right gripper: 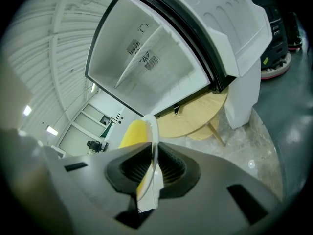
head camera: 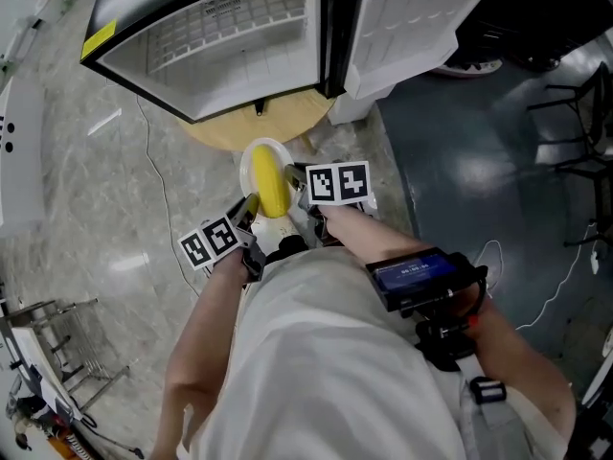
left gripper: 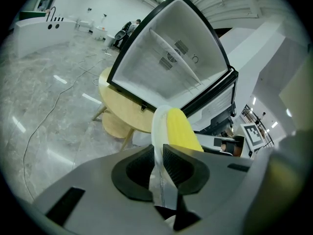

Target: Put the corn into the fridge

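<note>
Head view: your left tongs [head camera: 252, 203] and right tongs [head camera: 295, 178] each clamp the white plate [head camera: 246, 166]. The corn [head camera: 271, 186] lies on it, its long axis running 12 to 6, one end pointing at the open fridge [head camera: 239, 36].

corn [head camera: 271, 188]: 1 | plate [head camera: 246, 169]: 1 | fridge [head camera: 249, 36]: 1 | table [head camera: 239, 128]: 1 | hand-held grippers: 2, left [left gripper: 157, 155], right [right gripper: 152, 155]

Bright, even light; fisheye-warped edges
</note>
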`<action>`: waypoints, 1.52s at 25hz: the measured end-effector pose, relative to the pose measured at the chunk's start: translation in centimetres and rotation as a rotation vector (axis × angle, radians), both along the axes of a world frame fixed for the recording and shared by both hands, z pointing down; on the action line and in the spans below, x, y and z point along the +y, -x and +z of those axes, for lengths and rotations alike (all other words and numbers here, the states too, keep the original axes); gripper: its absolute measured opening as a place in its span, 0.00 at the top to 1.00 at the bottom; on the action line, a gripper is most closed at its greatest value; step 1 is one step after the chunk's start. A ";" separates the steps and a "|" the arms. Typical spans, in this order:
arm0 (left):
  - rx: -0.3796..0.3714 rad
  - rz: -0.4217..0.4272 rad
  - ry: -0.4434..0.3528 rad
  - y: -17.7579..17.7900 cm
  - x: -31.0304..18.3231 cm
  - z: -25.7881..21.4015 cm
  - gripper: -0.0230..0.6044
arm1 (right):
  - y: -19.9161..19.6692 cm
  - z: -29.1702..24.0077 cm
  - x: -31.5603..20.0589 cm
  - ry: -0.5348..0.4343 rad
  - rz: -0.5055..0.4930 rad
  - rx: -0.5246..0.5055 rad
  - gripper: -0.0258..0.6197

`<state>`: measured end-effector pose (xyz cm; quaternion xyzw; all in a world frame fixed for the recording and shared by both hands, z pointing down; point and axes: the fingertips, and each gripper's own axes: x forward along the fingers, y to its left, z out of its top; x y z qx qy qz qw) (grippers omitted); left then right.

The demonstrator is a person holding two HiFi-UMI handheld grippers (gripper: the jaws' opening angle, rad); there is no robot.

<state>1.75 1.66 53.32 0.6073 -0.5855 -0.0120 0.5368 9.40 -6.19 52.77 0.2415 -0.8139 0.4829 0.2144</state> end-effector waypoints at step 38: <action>0.018 0.148 0.001 11.1 -8.5 1.4 0.87 | 9.9 1.5 -7.3 0.012 0.155 0.045 0.89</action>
